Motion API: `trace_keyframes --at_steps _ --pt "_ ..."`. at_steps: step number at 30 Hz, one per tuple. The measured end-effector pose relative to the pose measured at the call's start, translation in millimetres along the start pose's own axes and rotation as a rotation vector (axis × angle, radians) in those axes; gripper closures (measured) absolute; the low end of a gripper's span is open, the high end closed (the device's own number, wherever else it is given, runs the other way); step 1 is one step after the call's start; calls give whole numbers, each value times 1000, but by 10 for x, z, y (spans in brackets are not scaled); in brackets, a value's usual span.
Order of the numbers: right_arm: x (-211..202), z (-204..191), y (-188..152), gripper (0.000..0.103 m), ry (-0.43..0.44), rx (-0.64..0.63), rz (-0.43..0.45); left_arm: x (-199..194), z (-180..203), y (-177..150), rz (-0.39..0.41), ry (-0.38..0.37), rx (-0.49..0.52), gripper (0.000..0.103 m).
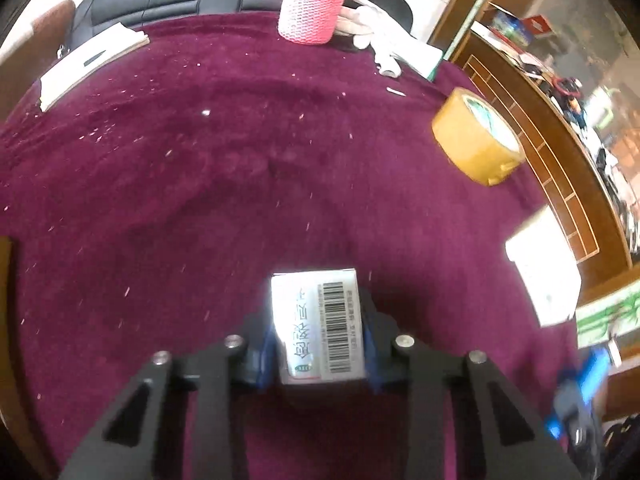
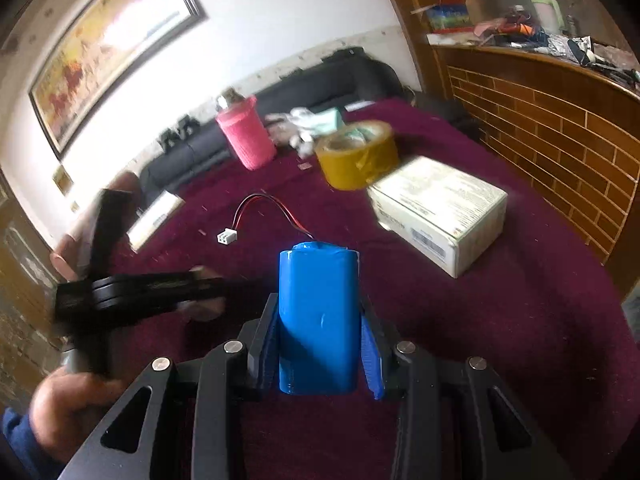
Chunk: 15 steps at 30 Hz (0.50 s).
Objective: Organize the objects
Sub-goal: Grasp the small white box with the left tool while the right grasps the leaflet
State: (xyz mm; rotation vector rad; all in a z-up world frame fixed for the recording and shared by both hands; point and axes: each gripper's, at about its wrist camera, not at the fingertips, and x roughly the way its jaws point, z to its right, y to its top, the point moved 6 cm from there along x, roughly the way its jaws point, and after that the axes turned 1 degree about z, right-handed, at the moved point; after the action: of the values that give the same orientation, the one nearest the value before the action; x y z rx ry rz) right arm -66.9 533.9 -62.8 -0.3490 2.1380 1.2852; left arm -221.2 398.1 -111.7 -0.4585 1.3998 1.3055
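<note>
left tongs pinching a small barcode box, right tongs clamped round a blue battery, both over the table

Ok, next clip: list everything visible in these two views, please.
small box: one, white with barcode, between the left tongs' pads
battery pack: one, blue with red-black lead, in the right tongs
tape roll: one, tan, far right on the cloth
carton: one, white, right, beside the tape
bottle sleeve: one, pink knit, far edge
notebook: one, white, far left
gloves: white, behind the sleeve
tablecloth: maroon
sofa: black, behind
left tongs: black, blue pads
right tongs: black, blue pads
hand: lower left, right view
</note>
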Motion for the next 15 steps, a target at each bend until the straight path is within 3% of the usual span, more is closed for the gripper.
trace_keyframes --at_steps 4,8,11,12,15 --pt "-89 270 -151 64 -75 6 -87 -114 -21 -186 -14 -12 44 69" --pt "-245 583 -204 64 -263 -68 -113 -127 -49 -210 -12 -31 50 69" --pt "-285 823 -192 62 -348 -94 -146 -117 -14 -216 -2 -36 66 69" --pt "-330 847 -151 59 -352 -115 -123 -113 -6 -215 -2 -41 71 69" --pt "-458 717 -36 21 -261 -257 -97 -106 -7 -210 -5 -54 70 69"
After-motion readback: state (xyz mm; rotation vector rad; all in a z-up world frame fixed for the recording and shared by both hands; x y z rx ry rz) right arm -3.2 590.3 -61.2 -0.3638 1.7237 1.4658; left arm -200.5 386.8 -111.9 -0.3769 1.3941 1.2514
